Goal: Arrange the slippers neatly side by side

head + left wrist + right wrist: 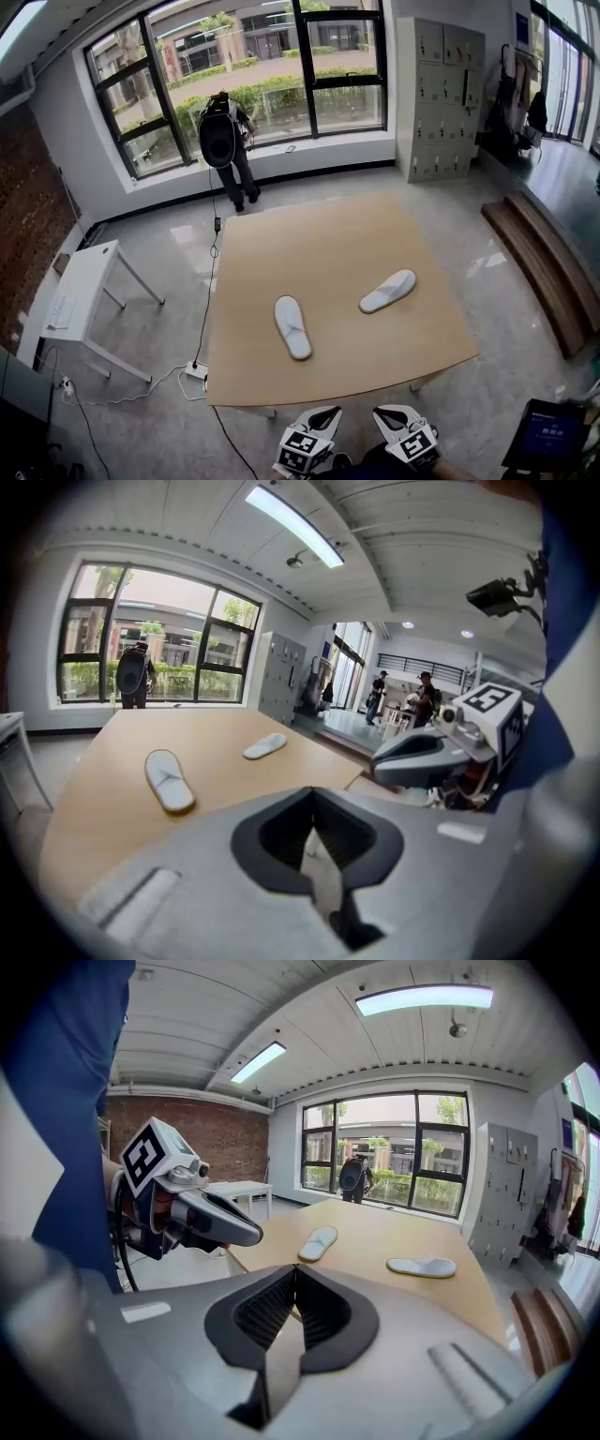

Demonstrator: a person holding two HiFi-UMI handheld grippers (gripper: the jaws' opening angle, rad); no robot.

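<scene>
Two white slippers lie apart on the wooden table (281,244). The left slipper (292,326) (169,780) (318,1242) points away from me. The right slipper (388,291) (265,745) (422,1267) lies slanted toward the far right. Both grippers hover below the table's near edge, short of the slippers. My left gripper (327,413) (313,836) (246,1232) is shut and holds nothing. My right gripper (384,412) (293,1299) (389,759) is also shut and empty.
A person with a backpack (225,145) stands at the far window. A small white table (84,281) stands to the left, and cables with a power strip (197,370) lie on the floor beside the table. Lockers (439,94) stand at the back right, a low wooden bench (544,262) at the right.
</scene>
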